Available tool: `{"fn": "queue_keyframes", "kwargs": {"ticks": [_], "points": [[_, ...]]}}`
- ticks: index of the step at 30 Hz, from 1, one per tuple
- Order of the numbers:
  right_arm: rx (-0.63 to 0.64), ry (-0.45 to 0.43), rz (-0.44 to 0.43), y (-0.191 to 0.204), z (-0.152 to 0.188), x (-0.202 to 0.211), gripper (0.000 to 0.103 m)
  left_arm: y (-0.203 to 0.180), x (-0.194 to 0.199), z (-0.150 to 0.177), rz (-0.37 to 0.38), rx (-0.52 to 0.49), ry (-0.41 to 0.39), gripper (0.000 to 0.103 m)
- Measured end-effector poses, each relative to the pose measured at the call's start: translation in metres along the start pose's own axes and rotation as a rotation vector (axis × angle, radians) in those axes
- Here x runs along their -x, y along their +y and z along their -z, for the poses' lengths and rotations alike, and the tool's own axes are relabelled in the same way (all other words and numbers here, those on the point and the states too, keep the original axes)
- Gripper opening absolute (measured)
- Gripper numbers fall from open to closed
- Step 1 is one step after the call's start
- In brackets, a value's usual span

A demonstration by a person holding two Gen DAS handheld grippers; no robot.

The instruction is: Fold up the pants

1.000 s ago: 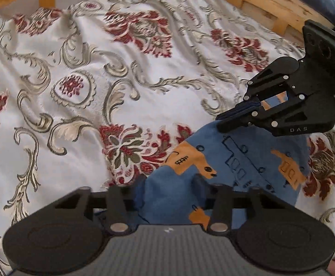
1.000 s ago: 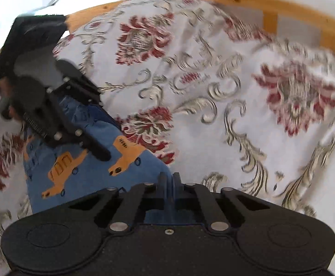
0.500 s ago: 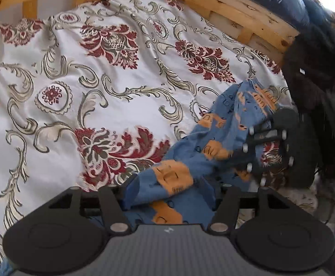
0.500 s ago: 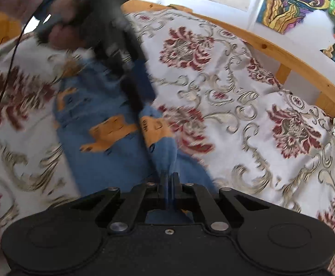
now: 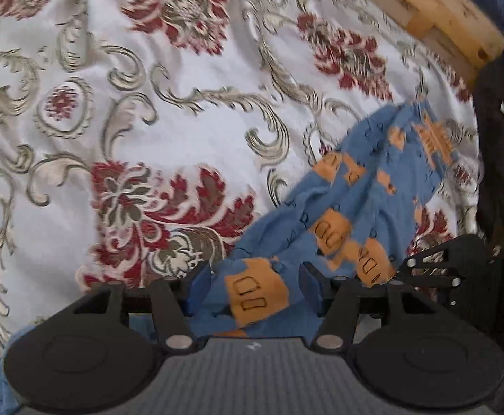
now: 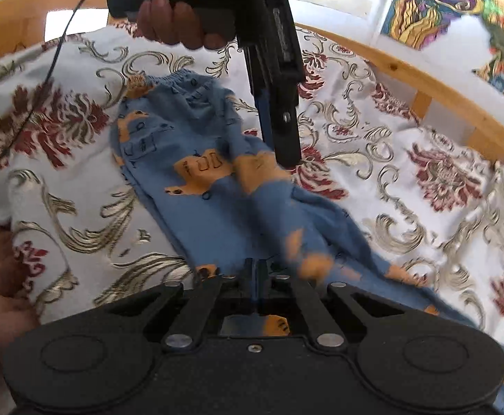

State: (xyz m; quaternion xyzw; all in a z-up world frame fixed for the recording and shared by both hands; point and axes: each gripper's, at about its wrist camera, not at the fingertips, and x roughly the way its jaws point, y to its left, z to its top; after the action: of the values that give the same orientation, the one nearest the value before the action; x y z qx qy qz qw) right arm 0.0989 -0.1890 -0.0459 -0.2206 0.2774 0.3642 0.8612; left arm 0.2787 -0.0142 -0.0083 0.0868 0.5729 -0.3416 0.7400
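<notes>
Floral bedspread (image 5: 189,138), blue pants (image 6: 200,145) clamped in right gripper (image 6: 255,276), between wide left fingers (image 5: 196,283)

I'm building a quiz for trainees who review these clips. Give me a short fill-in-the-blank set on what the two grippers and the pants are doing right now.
1. The pants are blue with ____ vehicle prints.
2. The right gripper is ____ on the pants' fabric.
3. The left gripper has its jaws ____, with cloth lying between them.
4. The pants lie on a floral bedspread inside a ____ bed frame.

Missing words: orange; shut; open; wooden
</notes>
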Motion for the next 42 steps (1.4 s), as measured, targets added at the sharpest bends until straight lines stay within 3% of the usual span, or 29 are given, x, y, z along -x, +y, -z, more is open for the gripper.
{"fn": "queue_keyframes", "kwargs": {"ticks": [3, 7, 8, 10, 14, 17, 18, 25, 29, 31, 34, 36, 40, 42], "points": [[0.003, -0.008, -0.008, 0.003, 0.003, 0.002, 0.0, 0.0, -0.011, -0.005, -0.015, 0.013, 0.024, 0.062], [-0.026, -0.04, -0.011, -0.004, 0.001, 0.007, 0.002, 0.011, -0.006, -0.011, 0.027, 0.104, -0.016, 0.064], [-0.05, -0.066, -0.004, -0.008, -0.001, 0.011, 0.009, 0.015, -0.005, -0.012, 0.032, 0.122, -0.025, 0.065], [-0.098, -0.106, 0.029, -0.016, -0.004, 0.016, 0.036, 0.021, -0.004, -0.012, 0.03, 0.149, -0.025, 0.067], [-0.173, -0.098, 0.048, -0.035, -0.008, 0.006, 0.04, 0.032, -0.012, -0.006, 0.028, 0.188, 0.01, 0.067], [-0.236, -0.031, 0.005, -0.043, -0.004, -0.008, 0.038, 0.035, -0.016, -0.001, 0.057, 0.205, 0.027, 0.057], [-0.25, -0.017, -0.005, -0.044, -0.002, -0.01, 0.038, 0.034, -0.016, 0.0, 0.062, 0.199, 0.026, 0.05], [-0.256, 0.0, -0.044, -0.039, 0.003, -0.008, 0.038, 0.024, -0.012, 0.006, 0.009, 0.128, 0.009, 0.021], [-0.273, 0.0, -0.055, -0.04, 0.005, -0.008, 0.038, 0.013, 0.001, 0.012, -0.038, 0.103, -0.093, 0.013], [-0.284, -0.007, -0.058, -0.042, 0.004, -0.007, 0.038, 0.0, 0.01, 0.019, -0.101, 0.054, -0.158, 0.012], [-0.343, -0.054, -0.068, -0.054, 0.002, 0.002, 0.039, -0.037, 0.02, 0.034, -0.279, -0.136, -0.276, 0.011], [-0.421, -0.076, -0.089, -0.07, -0.001, 0.006, 0.041, -0.055, 0.023, 0.043, -0.34, -0.233, -0.334, 0.011], [-0.525, -0.047, -0.115, -0.105, -0.004, -0.001, 0.039, -0.063, 0.024, 0.051, -0.355, -0.273, -0.398, 0.011], [-0.566, 0.004, -0.187, -0.122, -0.004, -0.009, 0.039, -0.062, 0.026, 0.054, -0.359, -0.279, -0.416, 0.011]]}}
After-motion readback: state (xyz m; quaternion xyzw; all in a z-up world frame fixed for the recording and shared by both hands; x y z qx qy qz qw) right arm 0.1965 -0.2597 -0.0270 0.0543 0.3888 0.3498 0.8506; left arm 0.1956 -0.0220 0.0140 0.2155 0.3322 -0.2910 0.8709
